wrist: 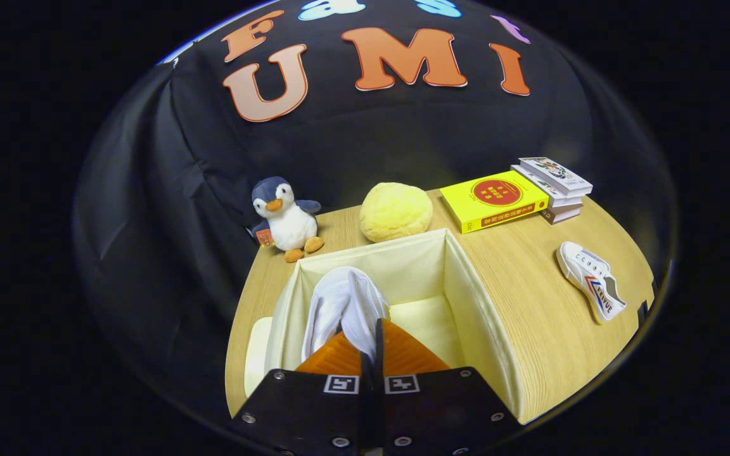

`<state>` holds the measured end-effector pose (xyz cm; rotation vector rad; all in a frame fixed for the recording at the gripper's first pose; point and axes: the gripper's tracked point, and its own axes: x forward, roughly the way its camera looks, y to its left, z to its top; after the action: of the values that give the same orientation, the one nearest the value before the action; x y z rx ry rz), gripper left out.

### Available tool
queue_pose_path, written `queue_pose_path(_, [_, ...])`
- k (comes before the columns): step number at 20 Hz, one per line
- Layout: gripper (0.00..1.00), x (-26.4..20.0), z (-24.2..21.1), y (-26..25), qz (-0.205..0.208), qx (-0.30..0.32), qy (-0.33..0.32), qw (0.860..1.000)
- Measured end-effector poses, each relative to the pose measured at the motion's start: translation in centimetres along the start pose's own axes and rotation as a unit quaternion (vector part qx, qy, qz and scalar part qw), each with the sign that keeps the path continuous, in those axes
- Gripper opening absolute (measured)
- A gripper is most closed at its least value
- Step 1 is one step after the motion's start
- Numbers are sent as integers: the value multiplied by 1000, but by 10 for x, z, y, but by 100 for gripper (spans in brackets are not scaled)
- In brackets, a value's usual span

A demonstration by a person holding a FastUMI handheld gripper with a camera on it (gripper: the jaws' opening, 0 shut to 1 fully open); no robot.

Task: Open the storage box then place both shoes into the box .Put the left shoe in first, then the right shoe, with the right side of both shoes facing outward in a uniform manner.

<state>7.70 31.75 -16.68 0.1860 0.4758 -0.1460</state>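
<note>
Gripper view: the jaws pinch the first shoe [345,304] over the open box [466,288], its length running straight ahead; the other shoe [590,280] lies far right on the tabletop [530,304].

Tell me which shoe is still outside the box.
The shoe with red-and-blue stripes, lying on the table right of the box. The other shoe is gripped over it.

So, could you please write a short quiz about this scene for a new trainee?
1. True or false: the storage box is open.
2. What does the claw grip? A) penguin toy B) white shoe C) yellow book
3. Where is the other shoe lying?

Key
1. True; its lid lies beside it.
2. B; both fingers press on the shoe, held over the box interior.
3. On the table, outside the box, near the book stack.
</note>
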Motion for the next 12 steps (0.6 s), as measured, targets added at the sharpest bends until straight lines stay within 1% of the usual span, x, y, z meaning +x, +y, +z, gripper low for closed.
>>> queue_pose_path(5, [0, 13, -4, 9, -4, 5, -1, 1000])
queue_pose_path(7, [3, 15, -11, 17, 0, 3, 17, 1000])
queue_pose_path(8, [3, 12, -22, 22, 7, -1, 42, 999])
queue_pose_path(9, [18, 8, -27, 22, 13, -1, 46, 999])
queue_pose_path(10, [33, 10, -17, 23, 12, -2, 29, 1000])
queue_pose_path(12, [86, 3, 0, 19, 7, -20, 0, 1000])
